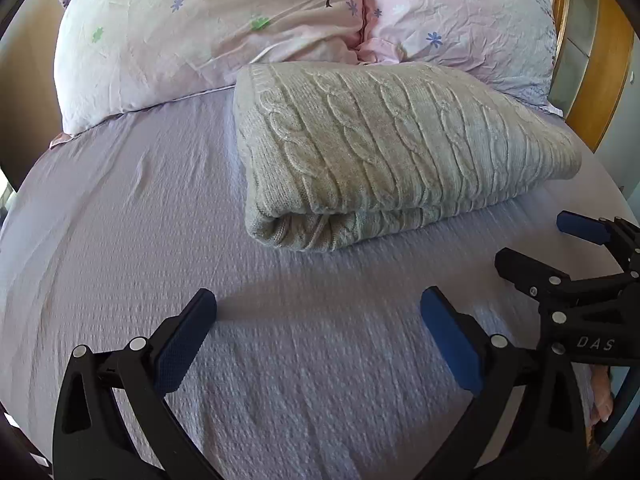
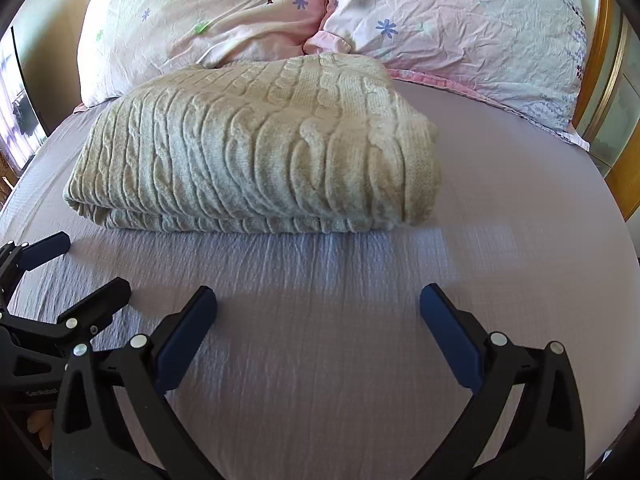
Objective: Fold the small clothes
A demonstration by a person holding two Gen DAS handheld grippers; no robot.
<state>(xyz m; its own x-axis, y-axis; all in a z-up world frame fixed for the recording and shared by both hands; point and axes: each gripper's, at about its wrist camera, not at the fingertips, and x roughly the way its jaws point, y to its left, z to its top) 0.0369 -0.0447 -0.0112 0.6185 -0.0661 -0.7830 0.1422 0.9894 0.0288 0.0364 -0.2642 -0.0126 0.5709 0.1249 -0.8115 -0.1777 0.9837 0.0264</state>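
Note:
A cream cable-knit sweater [image 1: 384, 152] lies folded into a thick rectangle on the lilac bed sheet [image 1: 120, 220], in front of the pillows. It also shows in the right wrist view [image 2: 256, 160]. My left gripper [image 1: 318, 308] is open and empty, hovering over bare sheet short of the sweater's near edge. My right gripper [image 2: 318, 308] is open and empty too, also short of the sweater. Each gripper shows in the other's view: the right one [image 1: 536, 244] at the right edge, the left one [image 2: 96, 264] at the left edge.
Two pink floral pillows [image 1: 208, 36] [image 1: 464, 24] lean behind the sweater, against a wooden headboard [image 1: 600, 80]. In the right wrist view the pillows [image 2: 460, 28] fill the top. A window or screen [image 2: 20, 112] is at the far left.

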